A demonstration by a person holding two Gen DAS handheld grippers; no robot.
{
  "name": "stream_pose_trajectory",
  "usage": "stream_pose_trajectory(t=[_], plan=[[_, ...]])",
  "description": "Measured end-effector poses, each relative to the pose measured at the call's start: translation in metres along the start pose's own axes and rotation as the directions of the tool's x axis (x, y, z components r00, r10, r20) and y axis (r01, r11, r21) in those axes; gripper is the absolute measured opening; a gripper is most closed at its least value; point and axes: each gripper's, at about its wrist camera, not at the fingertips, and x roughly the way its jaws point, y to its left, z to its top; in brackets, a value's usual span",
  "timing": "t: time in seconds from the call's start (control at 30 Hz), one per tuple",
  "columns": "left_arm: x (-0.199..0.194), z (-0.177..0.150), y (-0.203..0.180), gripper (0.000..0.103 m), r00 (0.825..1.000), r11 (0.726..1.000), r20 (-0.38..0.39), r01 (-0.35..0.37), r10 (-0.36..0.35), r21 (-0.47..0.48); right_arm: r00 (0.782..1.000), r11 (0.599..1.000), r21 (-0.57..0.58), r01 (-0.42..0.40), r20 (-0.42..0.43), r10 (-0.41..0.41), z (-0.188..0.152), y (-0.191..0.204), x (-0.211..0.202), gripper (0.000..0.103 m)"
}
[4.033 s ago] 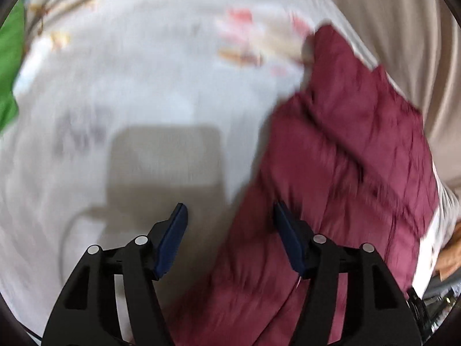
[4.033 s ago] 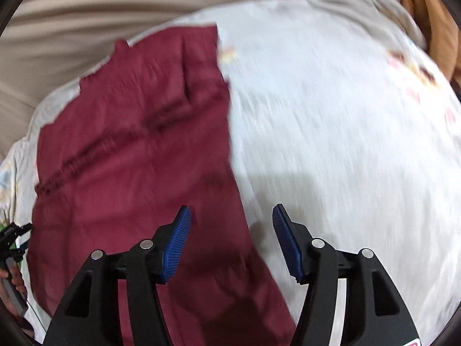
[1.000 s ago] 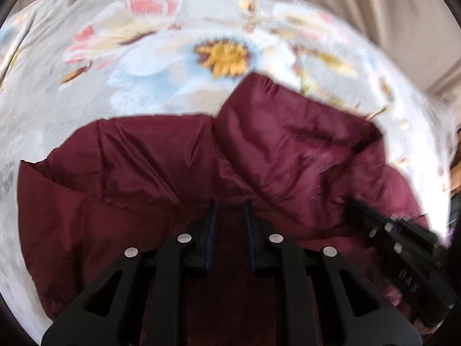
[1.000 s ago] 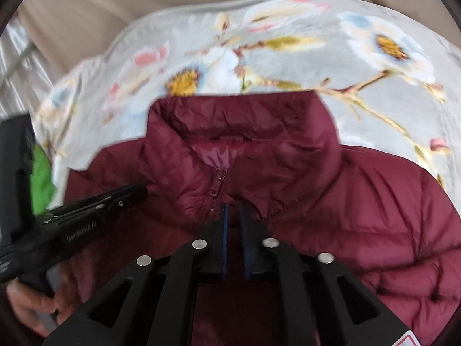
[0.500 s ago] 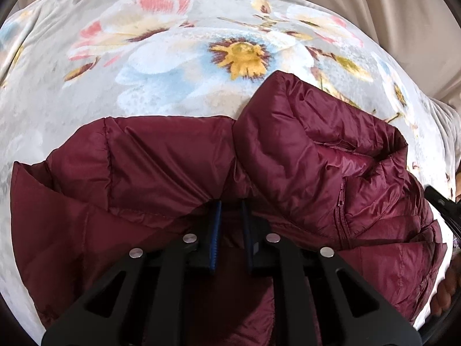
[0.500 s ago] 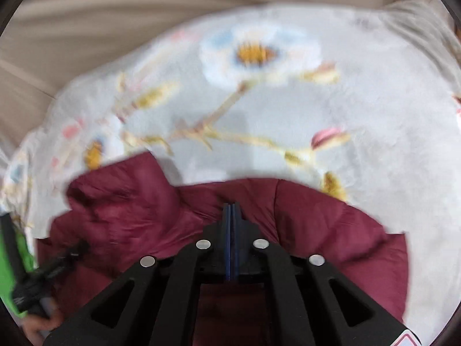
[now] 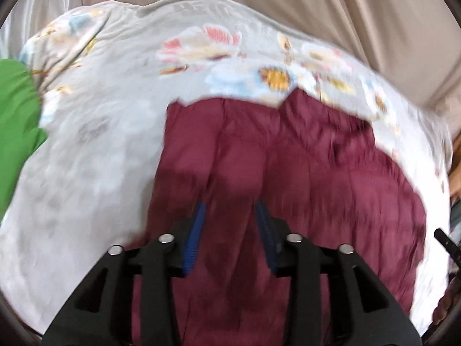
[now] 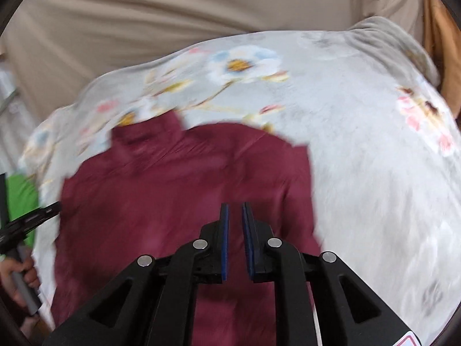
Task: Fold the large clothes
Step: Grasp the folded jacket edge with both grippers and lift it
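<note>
Jaws of the left gripper [image 7: 230,232] stand apart with nothing between the blue pads, poised over the jacket [image 7: 288,187]; the right gripper [image 8: 234,238] is released too, its pads parted by a narrow gap and clear of the cloth. No readable writing shows anywhere; only a corner of a red-edged sticker [image 8: 406,341] peeps out at the base of the right tool, too cropped to read. The maroon jacket lies directly under and ahead of both tools, spread on the floral blanket [image 7: 86,158], its collar [image 8: 149,132] at the far edge, ahead and to the left of the right gripper. Both views are motion-blurred. Well off to the left of the left gripper lies a green cloth [image 7: 14,121]. Beyond the blanket hangs a beige curtain [image 8: 173,23]. Nothing stands between either tool and the jacket.
</note>
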Motion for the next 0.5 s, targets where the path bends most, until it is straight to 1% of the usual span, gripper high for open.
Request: stream_pose_trajectory(t=[0.07, 0.1, 0.13, 0.17, 0.2, 0.23, 0.27, 0.3, 0.33, 0.4, 0.43, 0.47, 0.5], plan=[[0.009, -0.025, -0.005, 0.037, 0.997, 0.998, -0.053, -0.056, 0.058, 0.032, 0.998, 0.999, -0.037, 0.010, -0.058, -0.012, -0.015, 0.005, 0.019, 0.013], [0.014, -0.033, -0.003, 0.037, 0.994, 0.997, -0.075, -0.075, 0.077, 0.026, 0.996, 0.998, -0.032, 0.049, -0.078, -0.052, -0.023, -0.002, 0.032, 0.010], [0.023, -0.044, 0.003, 0.038, 0.989, 0.995, -0.104, -0.104, 0.105, 0.007, 0.992, 0.997, -0.007, 0.083, -0.094, -0.083, -0.029, -0.012, 0.040, 0.000], [0.024, -0.052, 0.011, 0.039, 0.985, 0.991, -0.111, -0.135, 0.133, -0.005, 0.991, 0.994, 0.062, 0.085, -0.110, -0.078, -0.036, -0.032, 0.043, 0.000], [0.023, -0.057, 0.017, 0.039, 0.980, 0.986, -0.115, -0.163, 0.160, -0.020, 0.993, 0.991, 0.116, 0.068, -0.109, -0.055, -0.040, -0.046, 0.040, 0.000], [0.018, -0.063, 0.028, 0.039, 0.975, 0.980, -0.121, -0.194, 0.187, -0.047, 0.994, 0.981, 0.183, 0.070, -0.099, -0.052, -0.046, -0.064, 0.029, 0.000], [0.008, -0.068, 0.039, 0.038, 0.973, 0.976, -0.124, -0.204, 0.193, -0.081, 0.993, 0.973, 0.208, 0.100, -0.089, -0.083, -0.053, -0.078, 0.014, 0.001], [-0.001, -0.073, 0.048, 0.038, 0.973, 0.972, -0.122, -0.208, 0.195, -0.106, 0.992, 0.970, 0.215, 0.114, -0.079, -0.098, -0.059, -0.087, 0.001, 0.011], [-0.016, -0.081, 0.059, 0.037, 0.974, 0.968, -0.118, -0.211, 0.195, -0.135, 0.992, 0.969, 0.218, 0.118, -0.069, -0.105, -0.066, -0.095, -0.014, 0.014], [-0.039, -0.094, 0.075, 0.038, 0.976, 0.966, -0.121, -0.201, 0.183, -0.162, 0.993, 0.971, 0.208, 0.114, -0.062, -0.104, -0.087, -0.109, -0.049, 0.015], [-0.055, -0.106, 0.086, 0.044, 0.979, 0.966, -0.126, -0.181, 0.160, -0.182, 0.993, 0.974, 0.199, 0.110, -0.063, -0.099, -0.099, -0.113, -0.066, 0.016], [-0.064, -0.114, 0.092, 0.056, 0.981, 0.966, -0.128, -0.167, 0.144, -0.195, 0.993, 0.976, 0.193, 0.105, -0.066, -0.094, -0.108, -0.115, -0.077, 0.021], [-0.072, -0.122, 0.096, 0.061, 0.983, 0.966, -0.128, -0.156, 0.131, -0.204, 0.993, 0.977, 0.188, 0.103, -0.073, -0.091, -0.126, -0.115, -0.095, 0.038]])
